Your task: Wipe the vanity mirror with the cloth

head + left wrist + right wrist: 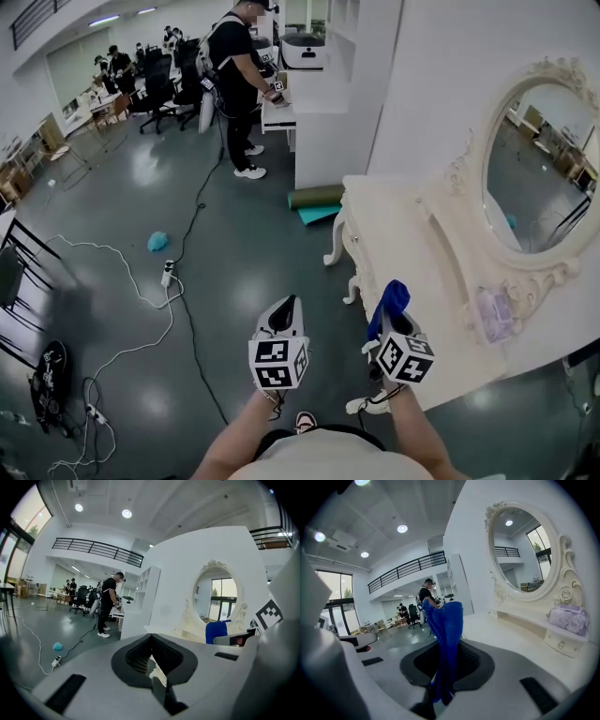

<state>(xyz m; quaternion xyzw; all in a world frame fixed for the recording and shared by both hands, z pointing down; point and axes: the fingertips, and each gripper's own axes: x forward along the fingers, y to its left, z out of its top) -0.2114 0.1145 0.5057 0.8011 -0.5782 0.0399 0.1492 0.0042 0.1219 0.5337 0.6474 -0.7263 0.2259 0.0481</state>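
Clamping blue cloth (447, 625), right tool (440, 698) (mirror (522, 550) nearby)

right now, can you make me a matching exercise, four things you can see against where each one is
Things:
1. cloth
2. vanity mirror
3. lilac pouch
4. rolled green mat

Places:
a. lying on the floor
b. pinched in the right gripper
c. standing upright at the back of the dressing table
d. on the table's ledge, just below the mirror

Pairs: 1-b, 2-c, 3-d, 4-a
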